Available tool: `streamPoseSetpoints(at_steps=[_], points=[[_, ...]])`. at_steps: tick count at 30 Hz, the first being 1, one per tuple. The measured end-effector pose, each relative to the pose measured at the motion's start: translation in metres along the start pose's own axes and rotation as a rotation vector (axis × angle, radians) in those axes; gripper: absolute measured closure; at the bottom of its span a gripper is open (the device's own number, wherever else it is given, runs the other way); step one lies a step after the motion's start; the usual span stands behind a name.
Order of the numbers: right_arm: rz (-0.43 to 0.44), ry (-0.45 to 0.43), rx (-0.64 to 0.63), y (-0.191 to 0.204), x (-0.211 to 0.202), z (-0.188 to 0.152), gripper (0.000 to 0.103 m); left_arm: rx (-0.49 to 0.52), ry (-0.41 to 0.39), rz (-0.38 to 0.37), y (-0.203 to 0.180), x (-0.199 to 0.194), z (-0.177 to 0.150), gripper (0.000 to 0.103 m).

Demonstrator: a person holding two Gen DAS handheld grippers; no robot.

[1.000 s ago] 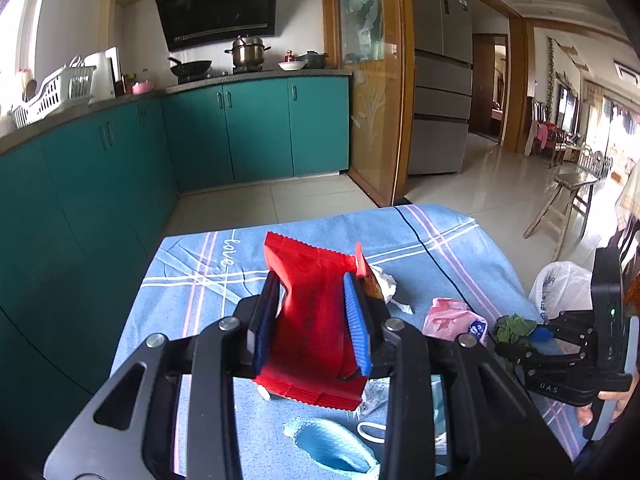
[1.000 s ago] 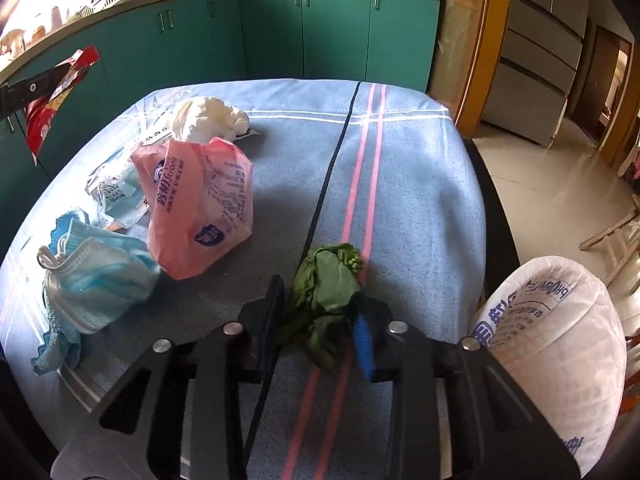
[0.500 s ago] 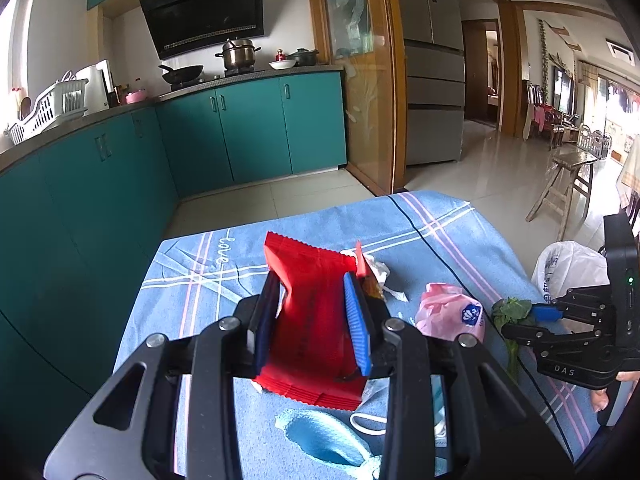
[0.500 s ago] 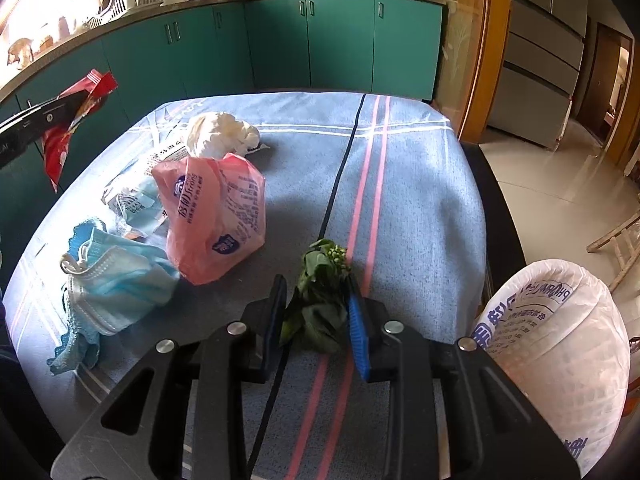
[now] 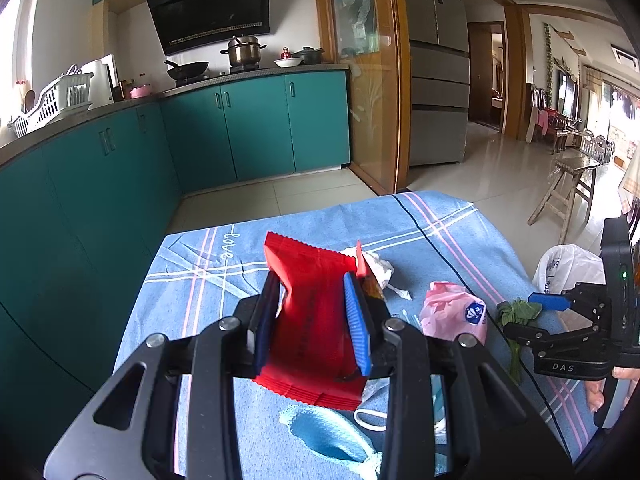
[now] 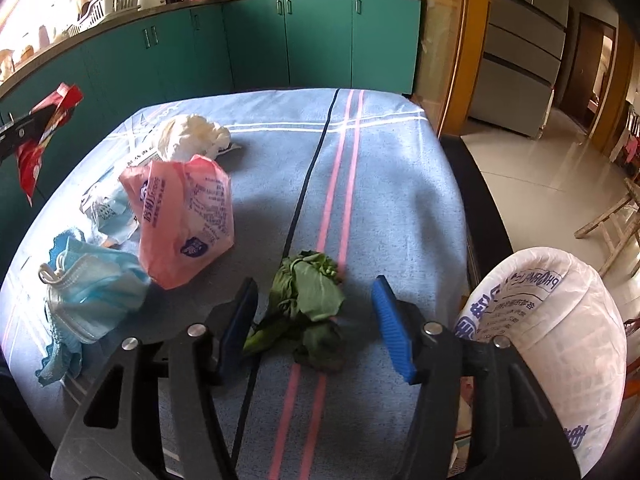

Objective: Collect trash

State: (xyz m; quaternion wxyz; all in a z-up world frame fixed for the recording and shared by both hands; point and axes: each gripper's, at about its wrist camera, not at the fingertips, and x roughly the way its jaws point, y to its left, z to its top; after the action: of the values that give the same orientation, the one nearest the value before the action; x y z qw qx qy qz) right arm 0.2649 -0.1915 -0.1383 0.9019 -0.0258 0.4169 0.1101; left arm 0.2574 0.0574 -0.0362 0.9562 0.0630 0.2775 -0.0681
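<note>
My left gripper (image 5: 312,320) is shut on a red snack wrapper (image 5: 316,312) and holds it above the blue tablecloth (image 5: 192,292); the wrapper also shows at the left edge of the right wrist view (image 6: 40,136). My right gripper (image 6: 316,320) is open, its jaws wide on either side of a wilted green vegetable leaf (image 6: 308,304) that lies on the cloth (image 6: 392,168). The leaf (image 5: 516,312) and the right gripper (image 5: 532,308) also show in the left wrist view.
A pink plastic bag (image 6: 184,220), a crumpled white tissue (image 6: 192,140), blue face masks (image 6: 88,292) and a clear wrapper (image 6: 108,212) lie on the cloth. A white trash bag (image 6: 556,336) stands open beside the table's right edge. Teal cabinets (image 6: 280,44) stand behind.
My right gripper has opened and let go of the green leaf, which now lies on the cloth. My left gripper still holds the red wrapper, raised slightly.
</note>
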Motion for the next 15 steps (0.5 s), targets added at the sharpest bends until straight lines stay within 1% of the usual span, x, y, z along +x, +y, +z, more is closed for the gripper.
streamPoseSetpoints(at_steps=[7,15], points=[[-0.006,0.018,-0.02,0.004,0.004,-0.003,0.039,0.004,0.011,0.006,-0.002,0.004,0.0,0.069],[-0.011,0.026,-0.053,0.014,0.007,-0.005,0.039,0.001,0.01,0.008,-0.002,0.003,-0.001,0.069]])
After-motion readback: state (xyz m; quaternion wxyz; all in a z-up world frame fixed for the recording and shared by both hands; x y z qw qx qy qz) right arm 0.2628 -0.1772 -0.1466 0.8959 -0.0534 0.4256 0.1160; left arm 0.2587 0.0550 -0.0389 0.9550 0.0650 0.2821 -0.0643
